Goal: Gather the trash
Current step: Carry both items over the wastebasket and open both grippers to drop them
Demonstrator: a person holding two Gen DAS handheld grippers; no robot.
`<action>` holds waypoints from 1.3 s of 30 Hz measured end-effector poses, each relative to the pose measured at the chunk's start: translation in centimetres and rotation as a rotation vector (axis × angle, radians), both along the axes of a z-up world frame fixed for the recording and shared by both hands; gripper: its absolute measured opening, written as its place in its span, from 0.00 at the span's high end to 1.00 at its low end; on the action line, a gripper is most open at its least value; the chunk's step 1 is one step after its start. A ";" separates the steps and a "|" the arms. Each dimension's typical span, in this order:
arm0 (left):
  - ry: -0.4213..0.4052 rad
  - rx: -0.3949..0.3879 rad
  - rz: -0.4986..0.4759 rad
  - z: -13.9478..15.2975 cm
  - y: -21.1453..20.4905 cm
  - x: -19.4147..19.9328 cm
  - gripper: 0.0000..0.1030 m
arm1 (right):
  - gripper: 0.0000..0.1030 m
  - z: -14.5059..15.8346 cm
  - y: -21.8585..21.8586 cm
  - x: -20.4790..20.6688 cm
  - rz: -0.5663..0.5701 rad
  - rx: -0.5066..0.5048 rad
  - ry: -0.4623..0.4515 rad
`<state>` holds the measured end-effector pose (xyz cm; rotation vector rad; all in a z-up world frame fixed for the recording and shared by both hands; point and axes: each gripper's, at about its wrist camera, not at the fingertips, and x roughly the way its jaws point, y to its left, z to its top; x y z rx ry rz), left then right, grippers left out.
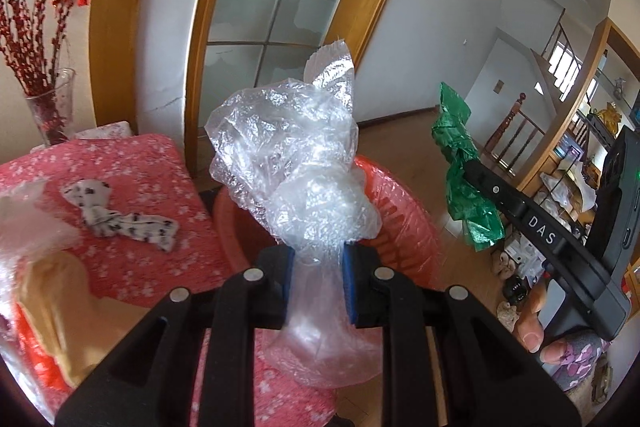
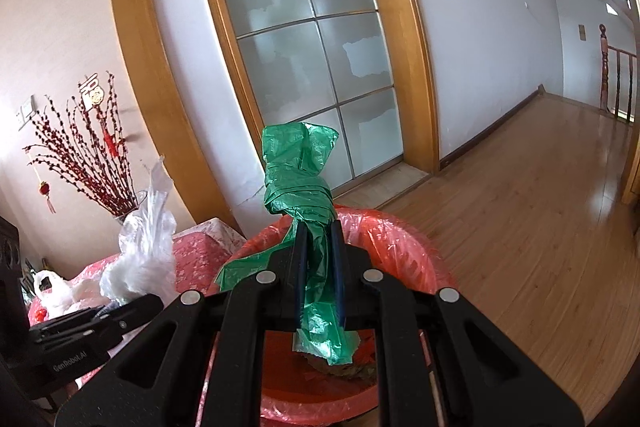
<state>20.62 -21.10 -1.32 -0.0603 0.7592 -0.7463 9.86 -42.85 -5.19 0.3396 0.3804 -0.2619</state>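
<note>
Your left gripper [image 1: 319, 283] clamps clear plastic wad [image 1: 294, 155]; right gripper [image 2: 320, 267] pinches green bag [image 2: 302, 183]. Red-lined bin [image 2: 404, 239] directly below right fingers, nearer.

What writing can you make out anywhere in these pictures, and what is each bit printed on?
"DAS" on the black arm of the right gripper, seen from the left wrist view.
"GenRobot.AI" on the black body of the left gripper, seen from the right wrist view.
A gold Chinese character on the hanging red ornament: too blurred to read.
</note>
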 end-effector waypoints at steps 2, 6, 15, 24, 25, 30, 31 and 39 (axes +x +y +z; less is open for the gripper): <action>0.004 0.004 -0.008 -0.3 -0.7 0.5 0.79 | 0.89 -0.2 -0.4 0.3 -0.007 0.006 0.001; 0.013 0.009 -0.005 -0.9 -1.6 0.8 0.73 | 0.88 -0.6 -1.0 0.8 -0.012 0.025 0.009; 0.062 0.046 0.027 -3.2 -2.1 2.0 0.58 | 0.61 -2.0 -1.3 1.7 -0.029 0.050 0.046; 0.091 0.027 0.033 -3.7 -1.4 2.0 0.52 | 0.61 -2.1 -1.6 0.4 -0.049 0.057 0.047; 0.085 0.024 0.029 -3.5 -1.3 1.7 0.52 | 0.61 -2.0 -1.5 0.4 -0.049 0.052 0.048; 0.047 0.024 0.052 -2.6 -0.4 0.8 0.52 | 0.61 -1.6 -0.9 0.2 -0.047 0.019 0.048; 0.040 0.023 0.059 -2.4 0.1 0.7 0.52 | 0.61 -1.5 -0.8 0.1 -0.044 0.015 0.047; -0.064 0.052 0.153 0.2 5.0 -1.6 0.52 | 0.61 -0.7 1.4 0.2 -0.002 -0.037 0.043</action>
